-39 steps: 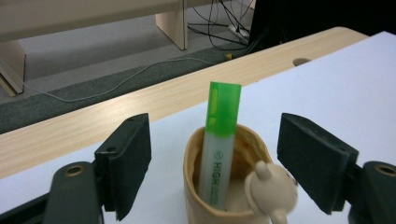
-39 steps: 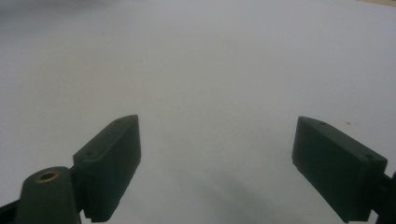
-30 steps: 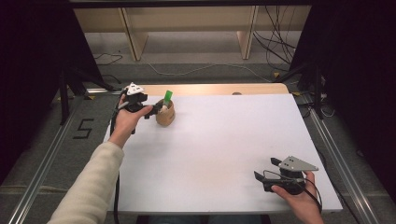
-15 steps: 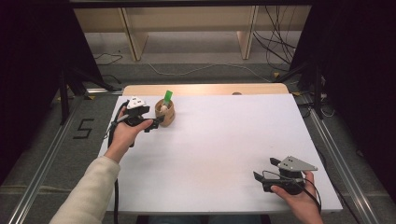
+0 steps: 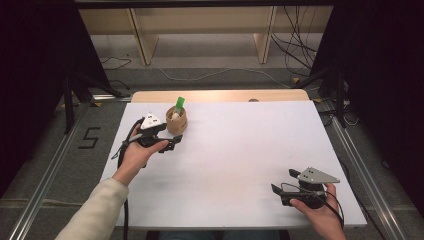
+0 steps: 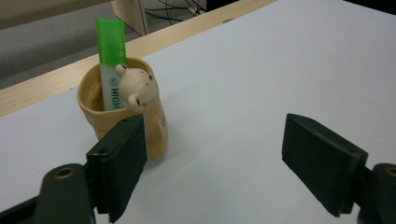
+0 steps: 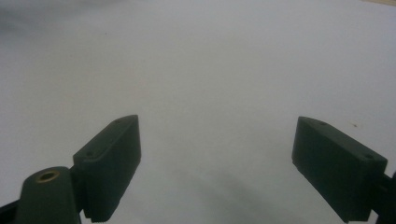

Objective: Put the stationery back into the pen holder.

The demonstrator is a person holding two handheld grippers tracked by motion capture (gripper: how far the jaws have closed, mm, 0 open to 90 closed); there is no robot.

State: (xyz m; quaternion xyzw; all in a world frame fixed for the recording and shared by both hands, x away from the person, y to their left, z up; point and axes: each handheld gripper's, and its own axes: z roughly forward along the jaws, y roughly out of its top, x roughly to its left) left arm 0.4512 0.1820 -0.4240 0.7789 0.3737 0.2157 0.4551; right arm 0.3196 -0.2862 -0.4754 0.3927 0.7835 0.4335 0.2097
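With your left claw (image 6: pixel 215 158) spread wide and empty beside the tan bear-faced cup (image 6: pixel 122 112) holding the green highlighter (image 6: pixel 111 60), centre it on the cup before closing gently.

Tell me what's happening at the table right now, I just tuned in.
A person holds a gripper in each hand. The left gripper sits open right beside a small tan cup that holds a green highlighter and has a little bear figure on its rim; one of its fingers is close to the cup's side, but nothing is gripped. The right gripper rests open on the white table, far from the cup.
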